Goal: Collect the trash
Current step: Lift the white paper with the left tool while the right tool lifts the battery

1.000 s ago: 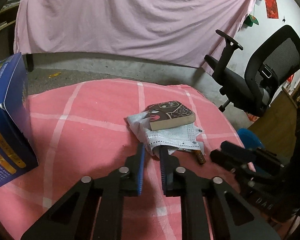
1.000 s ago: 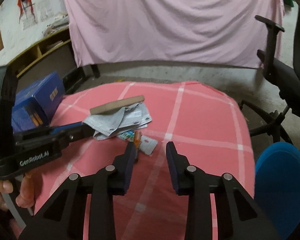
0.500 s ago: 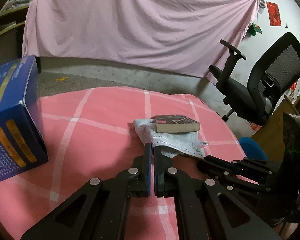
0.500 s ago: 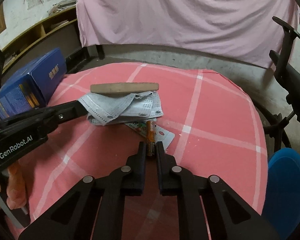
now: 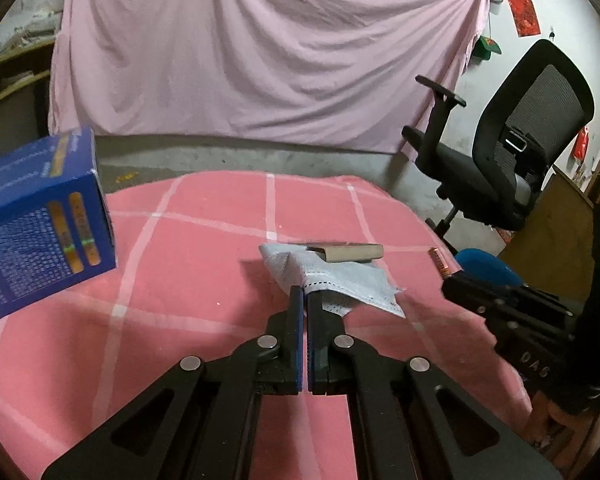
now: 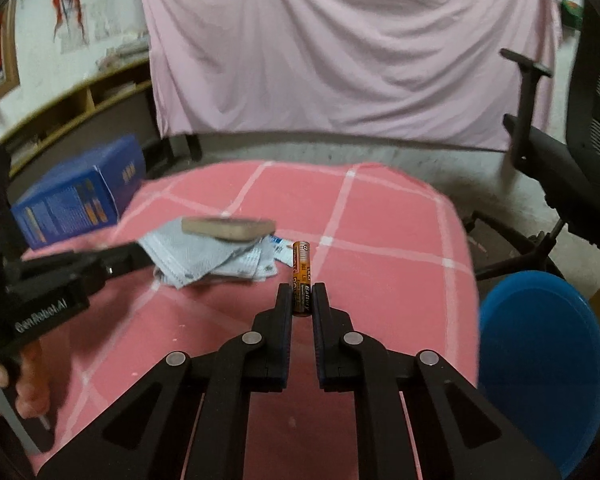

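Your right tool (image 6: 301, 294) pinches the battery (image 6: 301, 276) by its lower half, its long axis running toward 12 o'clock, plus end away from you. Your left tool (image 5: 304, 294) is pressed together on the mask (image 5: 340, 280), which carries a small book (image 5: 350, 251) above the pink checked counter (image 5: 204, 272). A blue box (image 5: 40, 216) sits at 10 o'clock; a blue bin (image 6: 540, 360) stands at 4 o'clock. Its contents can't be seen.

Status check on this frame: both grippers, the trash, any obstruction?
Left gripper shut on face mask, small book riding on it. Right gripper shut on battery. Nothing in the way.
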Motion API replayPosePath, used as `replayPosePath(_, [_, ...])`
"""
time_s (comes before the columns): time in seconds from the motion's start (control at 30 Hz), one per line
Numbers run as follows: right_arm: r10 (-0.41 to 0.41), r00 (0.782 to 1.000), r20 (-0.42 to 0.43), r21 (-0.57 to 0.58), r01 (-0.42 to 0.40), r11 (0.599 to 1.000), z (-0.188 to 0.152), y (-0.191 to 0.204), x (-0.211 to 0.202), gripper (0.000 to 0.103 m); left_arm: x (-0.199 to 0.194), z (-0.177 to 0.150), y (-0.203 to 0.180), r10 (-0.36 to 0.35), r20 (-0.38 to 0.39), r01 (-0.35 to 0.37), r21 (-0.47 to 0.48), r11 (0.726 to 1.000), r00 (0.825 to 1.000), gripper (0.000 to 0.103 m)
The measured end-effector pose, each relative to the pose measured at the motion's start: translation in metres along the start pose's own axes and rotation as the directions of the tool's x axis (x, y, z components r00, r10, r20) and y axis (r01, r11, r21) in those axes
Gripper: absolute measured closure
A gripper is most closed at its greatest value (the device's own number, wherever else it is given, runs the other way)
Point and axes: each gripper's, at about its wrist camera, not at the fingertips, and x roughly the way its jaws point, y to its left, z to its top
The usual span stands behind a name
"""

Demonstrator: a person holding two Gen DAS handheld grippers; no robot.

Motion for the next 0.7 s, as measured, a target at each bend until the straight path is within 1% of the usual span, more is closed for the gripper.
replayPosePath(0.03, [0.004,1.000,0.025,0.009,-0.004,1.000,-0.002,-0.003,-0.007,0.095,-0.003,-0.001,-0.003,0.005,0.007,-0.005,-0.001,1.000,1.000,0.103])
replayPosePath(0.17, [0.015,0.997,0.072,0.026,-0.017,1.000,-0.004,-0.007,-0.022,0.095,-0.017,-0.012,-0.015,0.042,0.016,-0.042,0.007,0.999,0.999,0.103])
replayPosePath(0.27, [0.044,0.996,0.081,0.031,-0.047,0.998,-0.007,-0.011,-0.029,0.095,-0.025,-0.018,-0.020,0.061,-0.005,-0.061,0.003,0.998,0.998,0.103])
replayPosePath(0.37, [0.066,0.994,0.092,0.032,-0.070,0.997,-0.012,-0.008,-0.037,0.095,-0.037,-0.021,-0.023,0.055,-0.019,-0.055,-0.018,0.998,0.998,0.103])
replayPosePath(0.5, [0.086,0.992,0.091,0.016,-0.088,0.996,-0.018,-0.005,-0.045,0.095,-0.050,-0.026,-0.033,0.064,-0.036,-0.063,0.021,0.998,0.997,0.103])
replayPosePath(0.6, [0.096,0.991,0.096,0.017,-0.098,0.995,-0.023,-0.003,-0.051,0.095,-0.061,-0.028,-0.040,0.079,-0.024,-0.078,0.051,0.996,0.997,0.103])
replayPosePath(0.7, [0.093,0.990,0.109,0.014,-0.095,0.995,-0.026,-0.003,-0.058,0.095,-0.068,-0.026,-0.044,0.082,-0.026,-0.081,0.059,0.995,0.996,0.103])
